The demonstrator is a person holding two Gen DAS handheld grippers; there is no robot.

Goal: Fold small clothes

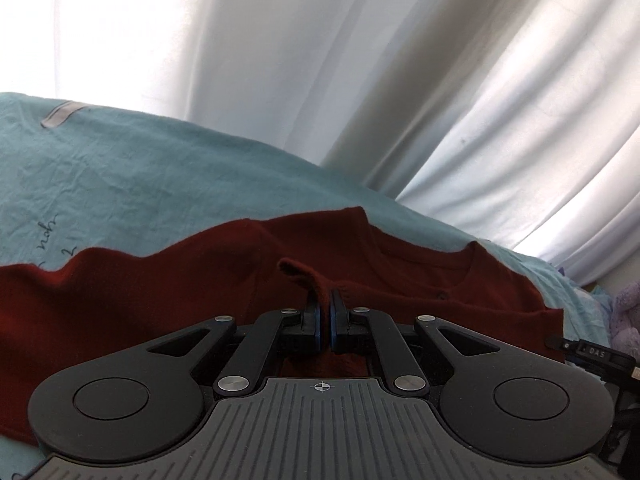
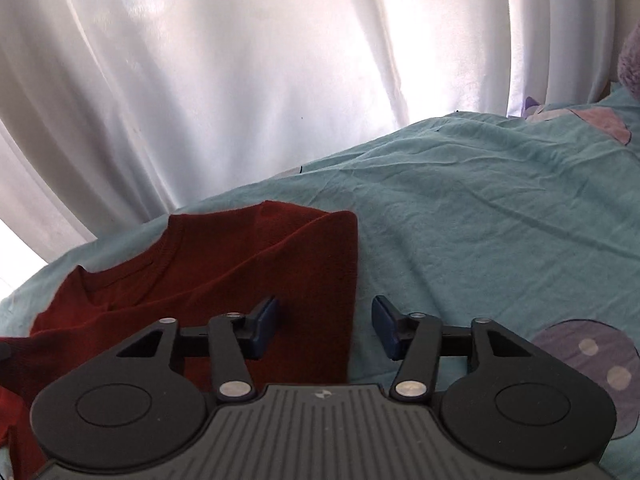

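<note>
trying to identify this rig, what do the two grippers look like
Both the left gripper and the right gripper are matte black, with round-ended linkage arms, silver pivot pins, a ribbed grey base plate and blue fingertips. The left base bears a small crosshair mark, the right a small logo.

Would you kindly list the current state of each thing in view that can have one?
Left claw: shut, pinching a fold of the red garment.
Right claw: open, nothing between its pads, over the garment's edge.
Red garment: lying on the bedsheet, partly folded, one flap lifted.
Teal bedsheet: spread out, wrinkled.
White curtain: hanging closed.
</note>
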